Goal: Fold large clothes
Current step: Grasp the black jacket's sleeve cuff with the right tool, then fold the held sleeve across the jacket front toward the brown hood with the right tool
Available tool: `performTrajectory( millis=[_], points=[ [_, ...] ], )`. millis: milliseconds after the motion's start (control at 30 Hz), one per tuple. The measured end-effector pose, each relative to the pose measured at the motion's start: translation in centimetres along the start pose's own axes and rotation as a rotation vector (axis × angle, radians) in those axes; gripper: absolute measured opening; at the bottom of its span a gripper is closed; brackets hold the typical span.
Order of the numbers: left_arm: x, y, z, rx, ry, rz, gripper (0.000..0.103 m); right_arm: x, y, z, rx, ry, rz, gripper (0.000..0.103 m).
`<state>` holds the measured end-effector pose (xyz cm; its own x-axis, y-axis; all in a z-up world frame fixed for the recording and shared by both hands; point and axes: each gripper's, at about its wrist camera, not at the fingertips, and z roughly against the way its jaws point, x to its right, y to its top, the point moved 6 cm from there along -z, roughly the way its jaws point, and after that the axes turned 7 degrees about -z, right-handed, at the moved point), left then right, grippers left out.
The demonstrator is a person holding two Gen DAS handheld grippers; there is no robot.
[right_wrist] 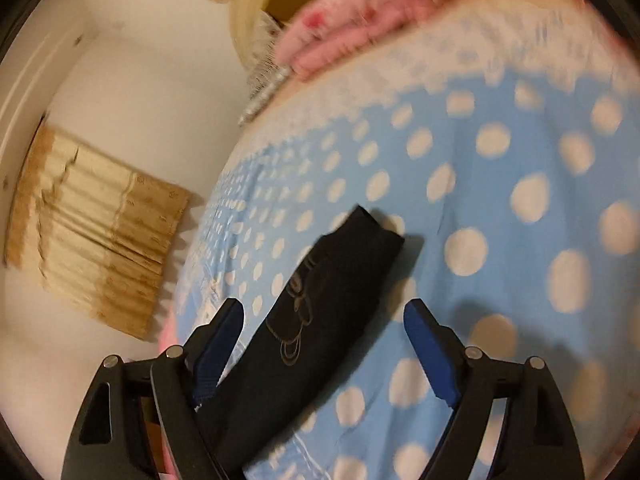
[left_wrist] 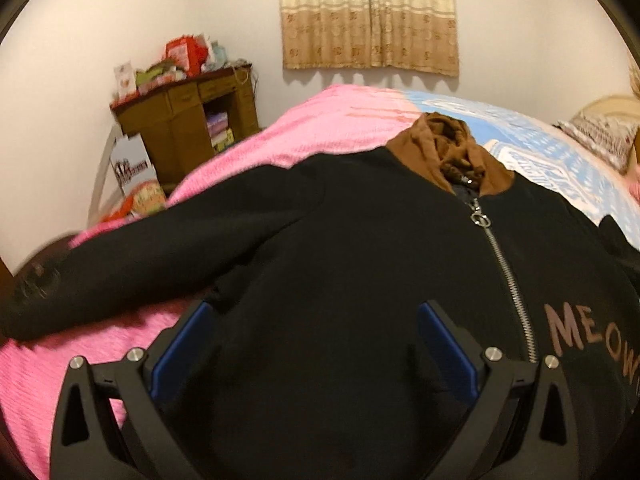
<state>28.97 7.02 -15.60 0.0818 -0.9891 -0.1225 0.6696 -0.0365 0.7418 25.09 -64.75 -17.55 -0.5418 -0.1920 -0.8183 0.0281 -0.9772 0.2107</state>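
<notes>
Nearest in the left wrist view, the left tool (left_wrist: 312,312) hangs over a black zip jacket (left_wrist: 340,248), its blue pads spread wide with nothing pinched between them. The jacket lies face up on a bed (left_wrist: 332,128) with a pink cover, one sleeve stretched out to the left. Farther off sits its brown hood (left_wrist: 448,148), then a wooden cabinet (left_wrist: 188,120) and a beige curtain (left_wrist: 370,12) on the far wall.

In the blurred right wrist view, the right tool (right_wrist: 324,312) stands open over the jacket's other sleeve (right_wrist: 328,300), which lies loose between the pads on a blue polka-dot sheet (right_wrist: 500,200).
</notes>
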Motion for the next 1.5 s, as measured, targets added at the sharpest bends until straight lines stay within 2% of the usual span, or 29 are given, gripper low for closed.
performTrajectory(
  millis=[67,133,200,233,300,333,400,500,600,700,800,867,900,1000,1100,1233,1367,1500],
  points=[
    [0.0,-0.5,-1.2,-0.027,-0.012,0.015,0.103,0.4,0.4,-2.4,-0.022,-0.01,-0.012,0.083],
    [0.0,-1.3,-2.1,-0.058,-0.023,0.017,0.103,-0.4,1.0,-3.3,0.033,-0.025,0.024,0.083],
    [0.1,-1.0,-2.3,-0.059,-0.04,0.023,0.103,-1.0,1.3,-4.3,0.045,-0.037,0.053,0.082],
    [0.1,-0.9,-2.4,-0.058,-0.048,0.026,0.103,-1.1,1.4,-5.0,0.045,-0.057,0.074,0.078],
    [0.3,-1.1,-2.6,-0.078,-0.058,0.026,0.103,-0.9,1.3,-6.6,0.019,-0.139,0.127,0.032],
    [0.4,-0.9,-3.1,-0.084,-0.061,0.027,0.103,-0.7,1.2,-7.0,0.017,-0.17,0.142,0.026],
    [0.4,-0.9,-3.2,-0.088,-0.061,0.024,0.103,-0.9,1.3,-7.0,0.029,-0.173,0.159,0.024],
    [0.5,-0.7,-3.3,-0.077,-0.065,0.028,0.103,-3.4,0.9,-6.3,0.071,-0.225,0.288,0.02],
    [0.5,-0.6,-3.3,-0.066,-0.074,0.038,0.103,-8.5,-1.2,-4.0,0.118,-0.172,0.436,0.02],
    [0.4,-0.5,-3.3,-0.058,-0.08,0.043,0.103,-15.5,-5.2,-2.0,0.117,-0.062,0.576,0.02],
    [0.3,-0.5,-3.3,-0.046,-0.089,0.048,0.103,-22.6,-11.8,-0.8,0.095,0.019,0.766,0.02],
    [0.1,-0.5,-3.3,-0.033,-0.104,0.058,0.103,-26.6,-17.5,-0.7,0.048,0.089,0.88,0.018],
    [0.0,-0.5,-3.2,-0.025,-0.115,0.066,0.103,-27.9,-20.0,-1.1,0.019,0.116,0.918,0.014],
    [-0.2,-0.5,-3.3,-0.011,-0.14,0.085,0.103,-31.2,-28.5,-3.2,-0.102,0.201,1.006,0.014],
    [-0.1,-0.4,-3.3,-0.002,-0.147,0.09,0.103,-32.4,-37.0,-6.6,-0.227,0.258,1.074,0.013],
    [-0.1,-0.3,-3.4,0.008,-0.158,0.098,0.103,-31.2,-46.7,-10.9,-0.405,0.296,1.138,0.01],
    [-0.2,-0.4,-3.3,0.017,-0.167,0.104,0.103,-28.7,-52.3,-14.6,-0.572,0.325,1.117,0.01],
    [-0.4,-0.5,-3.2,0.024,-0.174,0.11,0.103,-26.1,-56.3,-16.8,-0.695,0.362,1.074,0.011]
  ],
)
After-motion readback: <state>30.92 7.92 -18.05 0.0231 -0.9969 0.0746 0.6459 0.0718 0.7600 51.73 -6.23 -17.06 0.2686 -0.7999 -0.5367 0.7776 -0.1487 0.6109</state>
